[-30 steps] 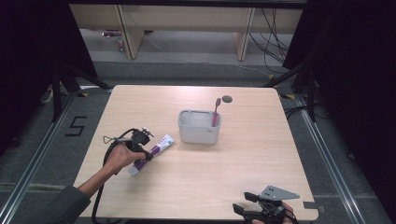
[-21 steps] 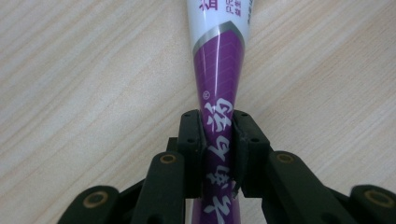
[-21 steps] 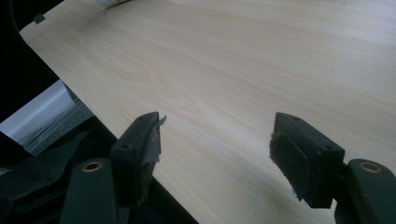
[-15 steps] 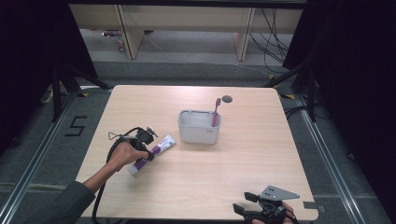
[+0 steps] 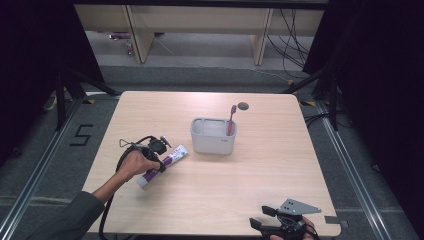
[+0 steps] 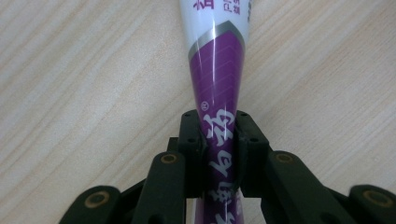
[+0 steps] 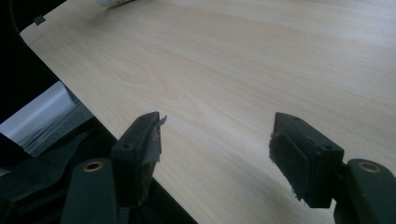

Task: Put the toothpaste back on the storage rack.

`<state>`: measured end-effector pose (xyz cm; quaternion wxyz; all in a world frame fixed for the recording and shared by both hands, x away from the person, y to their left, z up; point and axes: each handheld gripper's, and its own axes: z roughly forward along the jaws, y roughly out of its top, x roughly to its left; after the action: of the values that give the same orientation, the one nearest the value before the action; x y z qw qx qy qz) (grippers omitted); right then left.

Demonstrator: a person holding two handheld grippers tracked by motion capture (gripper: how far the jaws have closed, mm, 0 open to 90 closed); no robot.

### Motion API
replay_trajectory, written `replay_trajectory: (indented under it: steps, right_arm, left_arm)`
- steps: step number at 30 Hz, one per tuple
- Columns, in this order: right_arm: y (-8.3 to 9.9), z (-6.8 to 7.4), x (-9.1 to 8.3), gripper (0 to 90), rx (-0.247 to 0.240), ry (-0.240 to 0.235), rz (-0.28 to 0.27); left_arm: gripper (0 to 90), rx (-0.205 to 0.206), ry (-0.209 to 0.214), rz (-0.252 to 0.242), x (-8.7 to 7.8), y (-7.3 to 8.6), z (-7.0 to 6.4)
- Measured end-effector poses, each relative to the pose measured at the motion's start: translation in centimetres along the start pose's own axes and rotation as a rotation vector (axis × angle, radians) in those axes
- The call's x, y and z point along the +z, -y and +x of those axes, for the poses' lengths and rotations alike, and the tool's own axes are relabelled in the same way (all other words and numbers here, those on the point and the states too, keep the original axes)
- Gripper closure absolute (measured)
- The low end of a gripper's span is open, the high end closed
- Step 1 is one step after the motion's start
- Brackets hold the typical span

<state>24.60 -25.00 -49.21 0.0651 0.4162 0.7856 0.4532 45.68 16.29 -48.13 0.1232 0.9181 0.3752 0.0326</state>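
Purple toothpaste tube [image 6: 215, 93] sits pinched in left tongs [image 6: 217, 140]; right tongs [image 7: 217, 154] gape wide over bare table [image 7: 261, 70]

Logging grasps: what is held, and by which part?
Left hand-held gripper clamps the toothpaste tube at its purple section; right hand-held gripper holds nothing.

The purple-and-white toothpaste tube [image 6: 217, 93] is cut off by the left gripper view's top edge; its print is partly hidden by the jaws.

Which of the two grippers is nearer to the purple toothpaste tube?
The left. The left gripper has its jaws closed around the toothpaste tube, which lies on the table. The right gripper sits open at the near table edge, far off to the tube's right.
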Motion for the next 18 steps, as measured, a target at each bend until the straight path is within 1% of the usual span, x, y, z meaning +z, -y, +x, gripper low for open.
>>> replay_trajectory:
  steps: [1,2,3,4,5,6,7,10,12,13,14,15,17,18]
  right_arm:
    - [0.0,0.2,0.0,34.0,0.035,-0.013,0.002]
    - [0.0,0.0,-0.1,34.0,-0.002,0.002,-0.002]
    - [-0.1,0.0,-0.3,34.0,-0.001,0.018,0.009]
    - [0.0,0.2,-0.2,34.0,0.031,0.009,0.016]
    - [0.0,0.2,-0.2,34.0,0.044,0.005,0.022]
    - [0.0,0.2,-0.2,34.0,0.041,0.007,0.020]
    - [0.0,-0.1,-0.2,34.0,0.019,0.014,0.018]
    - [0.0,-0.1,-0.2,34.0,0.022,0.010,0.020]
    - [0.0,-0.1,-0.2,34.1,0.023,0.010,0.017]
    - [0.0,0.2,-0.2,34.1,0.065,-0.004,0.015]
    - [0.0,0.0,-0.1,34.1,0.036,-0.002,-0.011]
    - [0.0,-0.2,-0.2,34.1,0.011,0.010,-0.002]
    - [0.0,-0.3,-0.2,34.1,0.004,0.013,-0.003]
    - [0.0,-0.3,-0.2,34.1,0.004,0.012,-0.003]
  left_arm:
    - [75.2,-0.004,0.004,0.005,0.0,0.0,0.0]
    - [75.4,-0.006,0.006,0.001,0.0,0.0,0.0]
    - [75.5,0.003,0.006,0.007,-0.1,0.0,0.1]
    - [75.7,0.005,0.007,0.006,-0.1,0.0,0.1]
    - [75.9,0.006,0.000,-0.007,0.0,0.0,0.0]
    - [76.0,0.010,-0.003,0.000,-0.1,0.0,0.0]
    - [76.1,0.014,-0.005,-0.001,-0.1,0.1,-0.1]
    - [76.2,0.032,-0.013,-0.002,-0.3,0.2,-0.1]
    - [76.3,0.032,-0.011,-0.011,-0.4,0.5,0.0]
    - [76.3,0.024,-0.010,-0.022,-0.5,0.6,0.1]
    - [76.3,0.020,-0.007,-0.028,-0.6,0.8,0.2]
    - [76.3,0.015,-0.006,-0.037,-0.7,0.9,0.4]
    - [76.4,0.008,-0.002,-0.051,-1.0,1.2,0.6]
    - [76.4,0.002,0.001,-0.066,-1.2,1.4,0.7]
